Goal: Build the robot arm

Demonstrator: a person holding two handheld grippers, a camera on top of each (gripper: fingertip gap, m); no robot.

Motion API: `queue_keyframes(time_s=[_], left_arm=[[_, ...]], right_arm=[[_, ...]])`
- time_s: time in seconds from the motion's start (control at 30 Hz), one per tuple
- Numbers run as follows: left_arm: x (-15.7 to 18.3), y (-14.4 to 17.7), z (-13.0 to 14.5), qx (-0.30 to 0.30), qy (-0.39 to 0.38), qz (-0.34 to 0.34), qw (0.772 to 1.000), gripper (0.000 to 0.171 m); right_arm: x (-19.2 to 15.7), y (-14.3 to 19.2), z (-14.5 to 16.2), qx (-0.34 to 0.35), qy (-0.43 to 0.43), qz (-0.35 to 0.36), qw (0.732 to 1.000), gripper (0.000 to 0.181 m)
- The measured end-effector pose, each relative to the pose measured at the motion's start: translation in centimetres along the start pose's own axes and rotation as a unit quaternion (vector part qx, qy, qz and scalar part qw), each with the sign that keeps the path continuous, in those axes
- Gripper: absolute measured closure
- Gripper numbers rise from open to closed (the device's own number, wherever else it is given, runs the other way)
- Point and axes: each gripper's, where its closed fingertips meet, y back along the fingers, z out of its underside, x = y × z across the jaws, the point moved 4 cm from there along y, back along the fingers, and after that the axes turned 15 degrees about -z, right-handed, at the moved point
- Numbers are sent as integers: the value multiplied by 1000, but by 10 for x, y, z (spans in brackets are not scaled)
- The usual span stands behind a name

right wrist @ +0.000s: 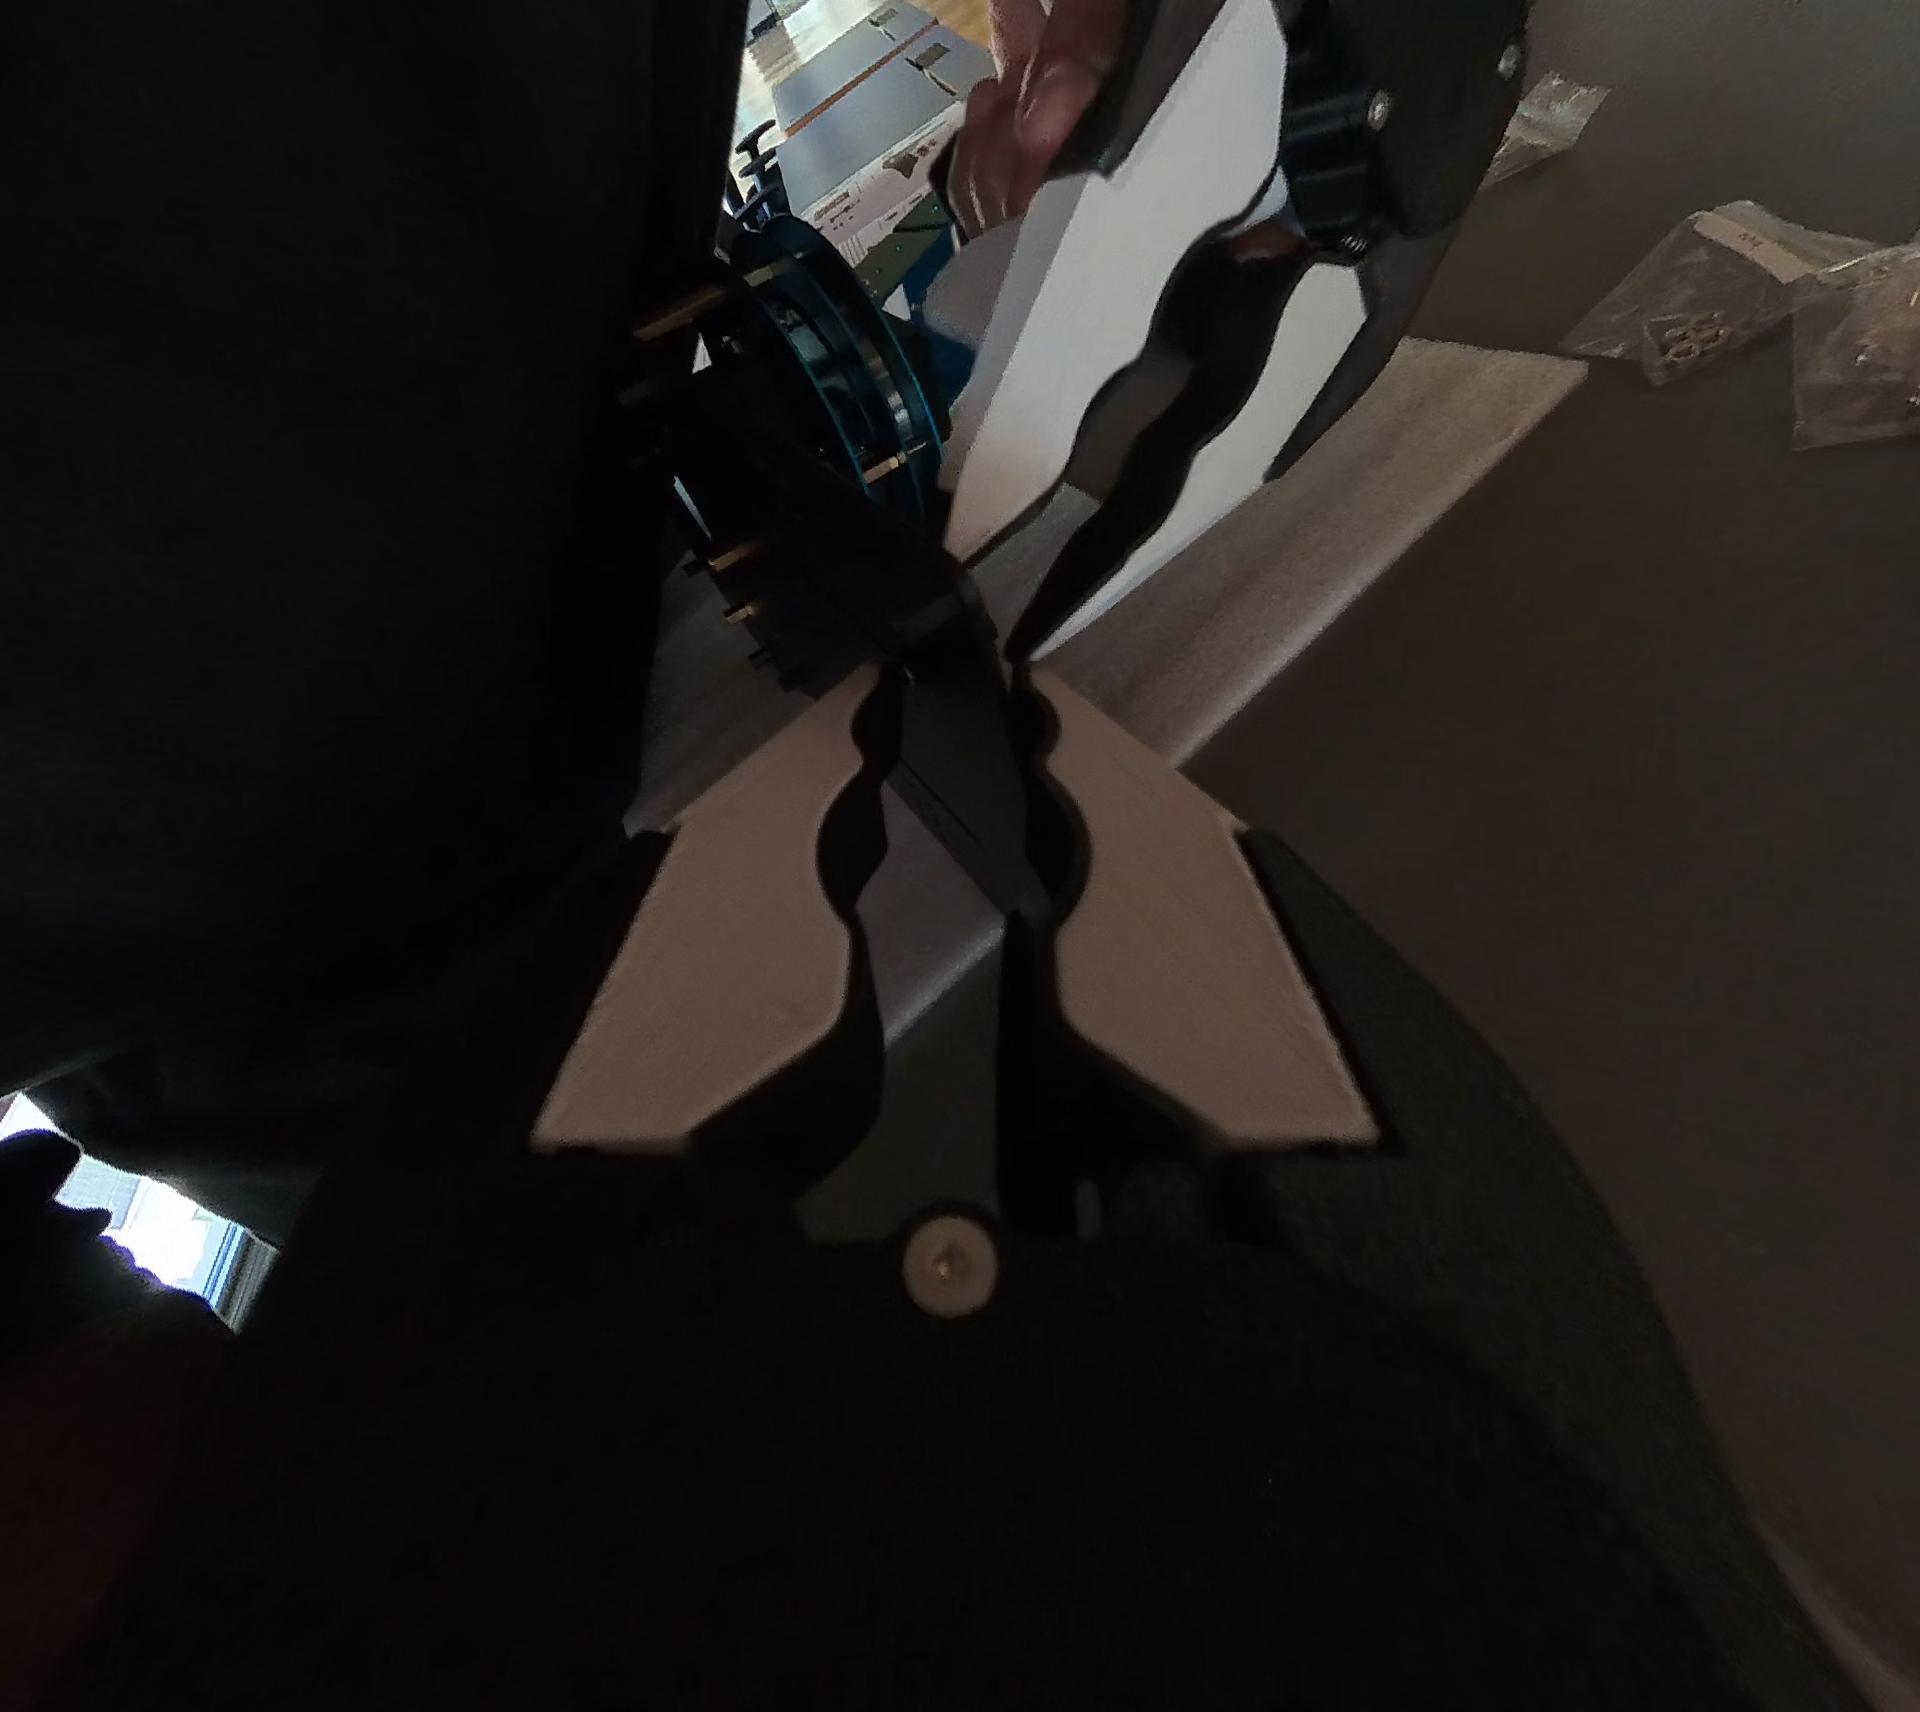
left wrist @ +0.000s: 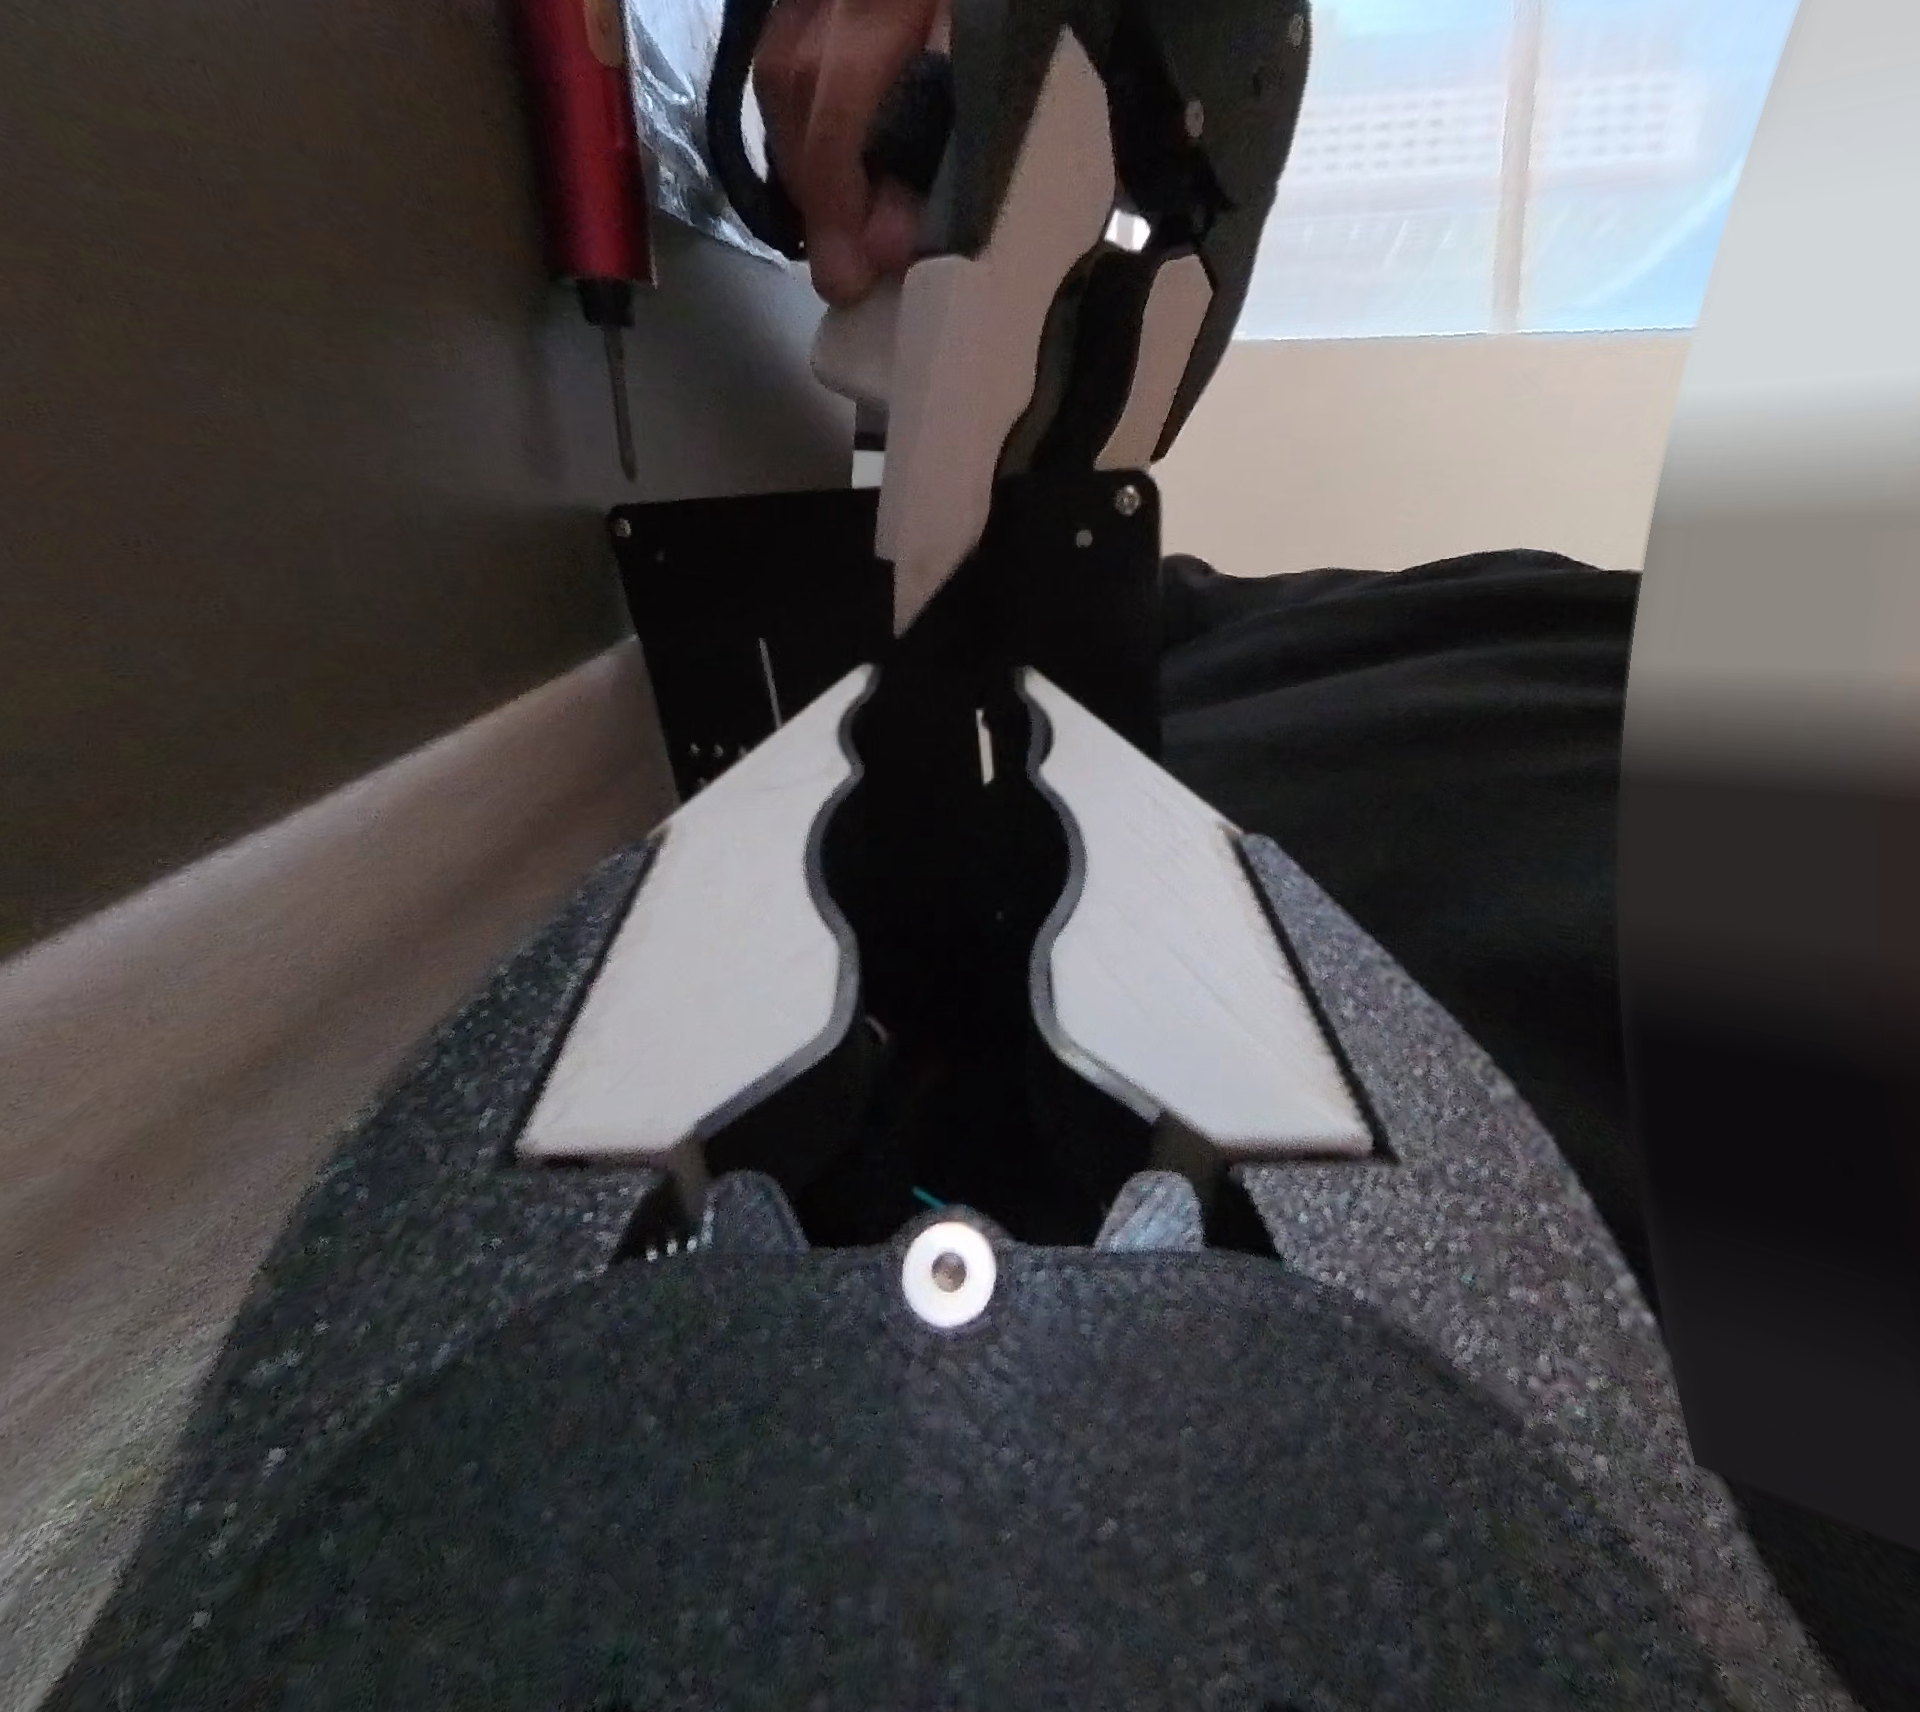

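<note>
A flat black plate [left wrist: 727, 602] with small screws at its corners stands on edge above the table. My left gripper [left wrist: 945, 686] has its white fingers closed around the plate's near side. My right gripper [left wrist: 1029, 535] comes down from above, with one finger in front of the plate and one behind its top edge. In the right wrist view the plate [right wrist: 966, 789] runs edge-on between my right gripper's [right wrist: 954, 686] fingers. There my left gripper [right wrist: 987, 597] reaches in from the upper right to the same plate. A black assembly with a blue ring [right wrist: 842, 384] and brass standoffs is joined to the plate's far end.
A red electric screwdriver [left wrist: 577, 52] lies on the grey table [left wrist: 260, 987] beside a silver bag [left wrist: 675, 0]. Clear bags of small parts [right wrist: 1704, 312] lie on the table at the right. A hand [left wrist: 842, 83] holds the right gripper. Dark clothing [left wrist: 1403, 727] is close behind the plate.
</note>
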Motion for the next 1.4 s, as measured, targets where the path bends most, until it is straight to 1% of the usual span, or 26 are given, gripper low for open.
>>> queue_keyframes(time_s=[0.1,0.13,0.23,0.33,0.4,0.5,0.57,0.63,0.7,0.73,0.8,0.83,0.87,0.9,0.93,0.97,1.0,1.03,1.07,1.1,1.17,1.23,1.27,1.3,1.33,1.4], left_arm=[[3,-5,-2,-4,9,5,1000,155],[0,-5,-2,-5,10,3,1000,164],[-1,-5,-1,-9,18,20,1000,165],[2,-3,1,17,-142,-1,990,166],[5,-3,4,47,-313,-28,948,166],[6,-3,10,91,-540,-64,834,167],[6,-4,13,113,-659,-90,738,167],[6,-4,17,139,-767,-122,615,168],[5,-4,20,167,-837,-143,501,168],[4,-4,21,183,-868,-153,435,168],[2,-6,23,214,-925,-169,263,169],[1,-7,24,222,-938,-172,205,169],[0,-7,24,228,-941,-175,177,168],[0,-7,24,230,-940,-183,172,168],[0,-8,24,229,-937,-191,183,168],[0,-7,24,226,-931,-198,208,168],[0,-6,24,219,-921,-204,248,167],[-2,-4,24,209,-906,-212,300,164],[-4,-1,22,195,-883,-221,365,152],[-7,3,21,178,-850,-224,443,150],[-10,12,18,149,-742,-214,617,151],[-11,15,17,97,-573,-176,794,151],[-10,12,18,59,-466,-147,870,151],[-8,8,18,27,-351,-115,929,149],[-6,6,15,13,-242,-83,967,146],[-3,4,4,9,-91,-39,995,143]], right_arm=[[0,0,0,-2,-1,1,1000,161],[0,0,0,-3,-1,1,1000,161],[0,0,0,-4,-1,-2,1000,161],[0,0,0,-2,1,-6,1000,161],[0,0,0,-2,2,-7,1000,162],[0,0,0,-1,0,-6,1000,162],[0,0,0,-1,-1,-5,1000,162],[0,0,0,-1,-1,-5,1000,162],[0,0,0,-1,-1,-6,1000,162],[0,0,0,-1,-1,-6,1000,162],[-1,0,1,-1,0,-8,1000,162],[-1,0,1,0,-1,-8,1000,162],[-1,0,1,0,0,-7,1000,162],[-1,0,1,0,-1,-7,1000,162],[-1,0,1,0,-1,-7,1000,162],[-1,0,1,0,-2,-6,1000,162],[-1,0,1,1,-2,-6,1000,162],[0,0,1,1,-2,-7,1000,162],[0,0,1,1,-2,-8,1000,162],[0,0,1,1,-2,-8,1000,162],[0,0,1,0,-1,-7,1000,162],[0,0,0,-3,1,-6,1000,162],[0,0,0,-4,1,-4,1000,162],[0,0,0,-4,1,-3,1000,162],[0,0,0,-3,2,-3,1000,162],[0,0,1,-3,3,-4,1000,162]])
